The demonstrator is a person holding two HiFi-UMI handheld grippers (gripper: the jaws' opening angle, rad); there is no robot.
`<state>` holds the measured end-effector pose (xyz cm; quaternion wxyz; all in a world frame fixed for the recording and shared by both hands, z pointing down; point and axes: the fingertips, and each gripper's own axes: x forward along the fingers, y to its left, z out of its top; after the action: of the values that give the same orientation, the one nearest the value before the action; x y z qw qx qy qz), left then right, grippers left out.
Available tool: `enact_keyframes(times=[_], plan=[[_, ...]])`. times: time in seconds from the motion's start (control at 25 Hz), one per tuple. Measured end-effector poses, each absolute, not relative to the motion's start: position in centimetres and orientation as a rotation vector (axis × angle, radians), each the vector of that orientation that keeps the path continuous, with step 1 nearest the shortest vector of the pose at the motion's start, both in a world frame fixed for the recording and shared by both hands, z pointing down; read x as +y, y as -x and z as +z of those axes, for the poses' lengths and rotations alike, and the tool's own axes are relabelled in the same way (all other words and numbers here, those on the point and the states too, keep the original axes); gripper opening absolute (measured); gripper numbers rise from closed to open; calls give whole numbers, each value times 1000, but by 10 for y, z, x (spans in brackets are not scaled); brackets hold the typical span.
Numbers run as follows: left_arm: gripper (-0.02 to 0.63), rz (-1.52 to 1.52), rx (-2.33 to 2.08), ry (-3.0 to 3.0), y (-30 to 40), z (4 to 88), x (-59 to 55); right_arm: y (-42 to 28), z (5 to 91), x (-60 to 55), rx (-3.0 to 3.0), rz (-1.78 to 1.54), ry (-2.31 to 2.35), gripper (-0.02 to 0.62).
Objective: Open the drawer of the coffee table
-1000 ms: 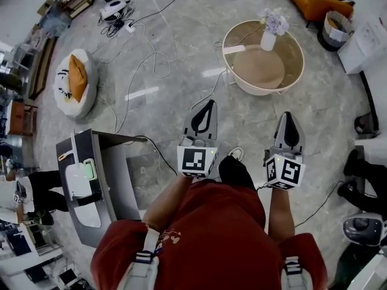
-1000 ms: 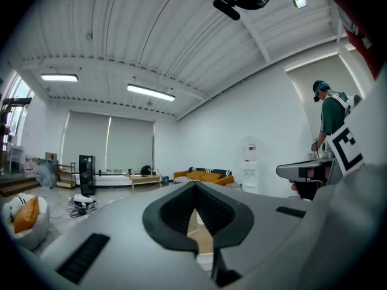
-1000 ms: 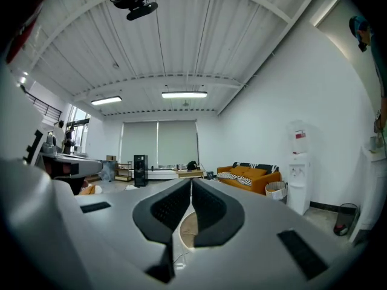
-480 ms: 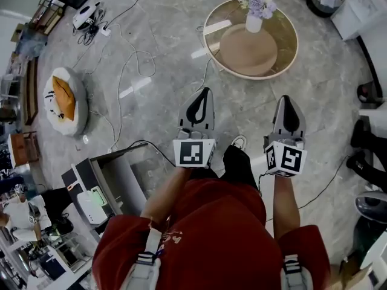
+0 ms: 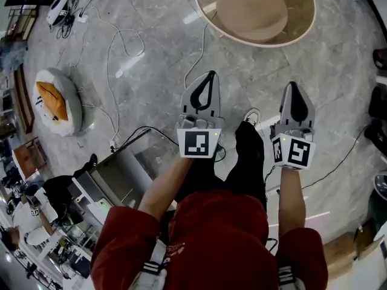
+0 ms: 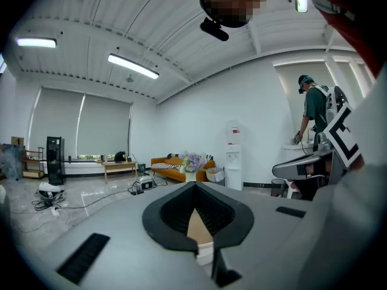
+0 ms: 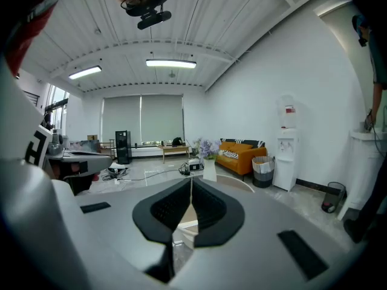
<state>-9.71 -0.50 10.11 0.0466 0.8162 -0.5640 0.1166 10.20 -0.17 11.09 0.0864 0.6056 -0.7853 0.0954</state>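
Coffee table at upper right lies well apart from the left gripper and right gripper — both pinched shut, empty — so arriving unopened risks bumping its unseen drawer.

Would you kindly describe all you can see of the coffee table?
The coffee table is round, with a cream rim around a tan top. It stands on the marble floor, its far part cut off by the head view's top edge. A white vase of purple flowers stands on it. No drawer shows.
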Motion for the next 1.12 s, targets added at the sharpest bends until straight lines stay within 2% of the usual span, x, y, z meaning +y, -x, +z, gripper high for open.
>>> enact_keyframes(times=[0.36, 0.56, 0.88, 1.12], plan=[[12, 228, -1654, -2694, 105, 373, -23, -78, 405, -18, -2335, 253, -1754, 23], [13, 133, -1684, -2709, 114, 506, -47, -67, 537, -45, -2374, 171, -1738, 23], [13, 101, -1618, -2837, 84, 655, -88, -74, 679, -88, -2416, 146, -1826, 23], [13, 139, -1788, -2729, 88, 705, -101, -90, 731, -94, -2405, 198, -1816, 23]])
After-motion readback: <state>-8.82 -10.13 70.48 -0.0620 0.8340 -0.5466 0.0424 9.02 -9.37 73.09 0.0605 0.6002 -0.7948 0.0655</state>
